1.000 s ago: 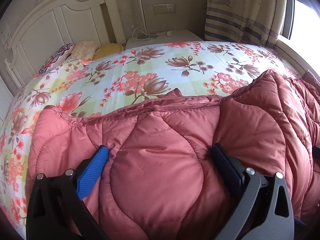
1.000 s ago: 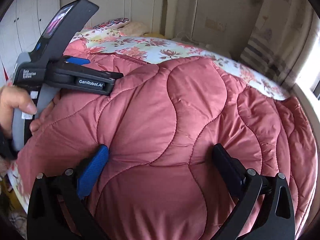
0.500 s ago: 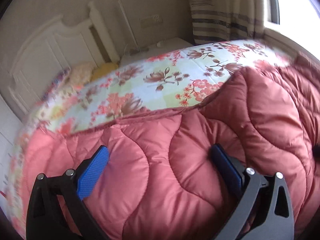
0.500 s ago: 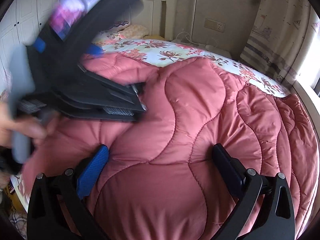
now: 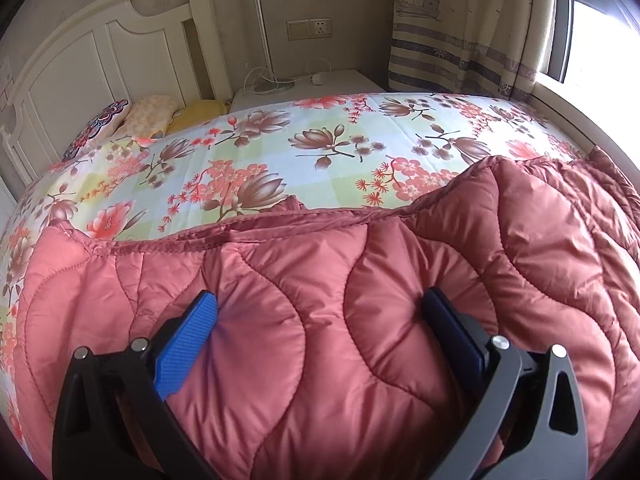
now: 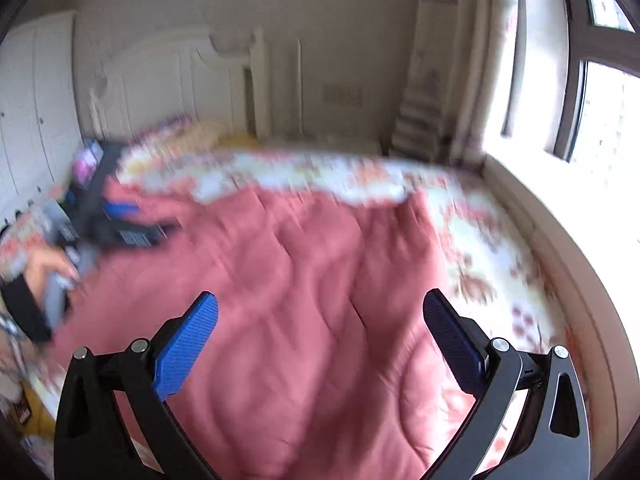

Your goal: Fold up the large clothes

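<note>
Quilted red coat [image 5: 360, 320]: spread across the lower half of the left wrist view, lying on the bed over a flowered sheet [image 5: 280, 152]; its stitched hem is seen running from the left edge toward the centre right of the frame. In the right wrist view, which is blurred, the coat [image 6: 288, 300] fills the centre and lower part of the frame.

Left gripper [image 5: 320, 344]: jaws held wide apart, both blue pads pressed against the padded cloth at lower centre, a bulge of coat between them; nothing is clamped. The same gripper [image 6: 108, 224] is seen at the left edge of the right wrist view, held by a hand [image 6: 48, 268]; detail is lost to blur.

Right gripper [image 6: 320, 344]: jaws held wide apart above the coat at lower centre; contact with the cloth cannot be told.

Headboard [image 5: 100, 52]: white, upper left. Pillows [image 5: 148, 116]: stacked below it at the left. Nightstand [image 5: 312, 88]: white, upper centre, beside the bed, with a lamp [image 5: 268, 48] and a cable on it. Wall socket [image 5: 308, 28]: above it. Curtain [image 5: 468, 24]: striped, upper right. Window [image 6: 600, 104]: bright, at the right edge.
</note>
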Available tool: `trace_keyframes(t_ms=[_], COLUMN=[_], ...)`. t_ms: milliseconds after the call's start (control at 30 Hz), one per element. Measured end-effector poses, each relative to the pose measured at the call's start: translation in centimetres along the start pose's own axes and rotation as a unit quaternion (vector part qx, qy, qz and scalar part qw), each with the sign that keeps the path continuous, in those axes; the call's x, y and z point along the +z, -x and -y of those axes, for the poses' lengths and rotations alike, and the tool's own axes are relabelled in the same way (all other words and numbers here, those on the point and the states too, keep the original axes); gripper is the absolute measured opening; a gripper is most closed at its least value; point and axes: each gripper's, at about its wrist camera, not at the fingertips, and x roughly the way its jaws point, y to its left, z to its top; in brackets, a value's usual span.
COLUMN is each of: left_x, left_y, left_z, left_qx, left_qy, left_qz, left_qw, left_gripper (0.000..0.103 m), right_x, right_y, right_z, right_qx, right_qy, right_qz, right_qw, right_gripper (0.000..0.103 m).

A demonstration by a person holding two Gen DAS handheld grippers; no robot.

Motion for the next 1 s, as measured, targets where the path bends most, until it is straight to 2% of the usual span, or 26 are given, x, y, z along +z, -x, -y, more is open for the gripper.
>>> trace_keyframes(t_ms=[100,200,233,300,367,467,533,567,633,667,700,733,867,900,1000], left_x=[-0.1,-0.1,-0.1,-0.1,0.0,0.0,0.0,0.0,-0.1,0.0,0.0,0.0,0.0,0.0,0.0], left_y=[0.3,0.3,0.3,0.2,0.2,0.2,0.1,0.2,0.2,0.2,0.2,0.2,0.1,0.1,0.1], left_z=[-0.1,0.0,0.0,-0.1,-0.1,-0.1,-0.1,-0.1,-0.2,-0.2,-0.2,-0.1,0.0,0.0,-0.1], left_qx=[0.000,-0.001,-0.001,-0.001,-0.002,-0.002,-0.002,-0.002,-0.005,-0.007,-0.008,-0.008,-0.007,-0.007,-0.007], left_qy=[0.002,0.003,0.003,0.003,0.004,0.004,0.004,0.004,0.006,0.007,0.007,0.007,0.006,0.006,0.006], left_qz=[0.001,0.000,0.000,0.000,0.000,0.000,0.000,0.000,0.001,0.001,0.000,0.000,0.000,0.000,0.001], left_qw=[1.0000,1.0000,1.0000,1.0000,1.0000,1.0000,1.0000,1.0000,1.0000,1.0000,0.9999,0.9999,1.0000,1.0000,1.0000], left_gripper=[0.101,0.101,0.101,0.101,0.101,0.101,0.101,0.101,0.101,0.101,0.101,0.101,0.101,0.101,0.101], right_x=[-1.1,-0.1,0.6,2.1,4.3,7.0,8.4,8.7,7.8,7.3,7.1,7.2,7.9,8.2,10.1], right_y=[-1.6,-0.7,0.3,1.9,3.5,2.6,-0.2,-2.4,-7.5,-8.7,-8.7,-8.2,-6.3,-5.7,-4.2], right_z=[1.4,1.3,1.5,1.8,2.2,2.3,2.3,2.7,3.6,4.0,4.7,5.1,3.6,3.1,2.2], right_qx=[0.043,0.025,0.013,0.014,0.031,0.062,0.065,0.051,0.026,0.046,0.063,0.063,0.008,0.002,0.022], right_qy=[-0.044,-0.025,-0.023,-0.025,-0.029,-0.021,-0.020,-0.025,-0.038,-0.053,-0.075,-0.085,-0.046,-0.043,-0.047], right_qz=[-0.014,-0.040,-0.035,-0.005,0.037,0.062,0.036,0.005,-0.090,-0.098,-0.088,-0.085,-0.094,-0.087,-0.042], right_qw=[0.998,0.999,0.999,1.000,0.998,0.996,0.997,0.998,0.995,0.993,0.991,0.991,0.995,0.995,0.998], right_gripper=[0.099,0.098,0.098,0.098,0.098,0.098,0.098,0.098,0.099,0.099,0.099,0.098,0.098,0.098,0.098])
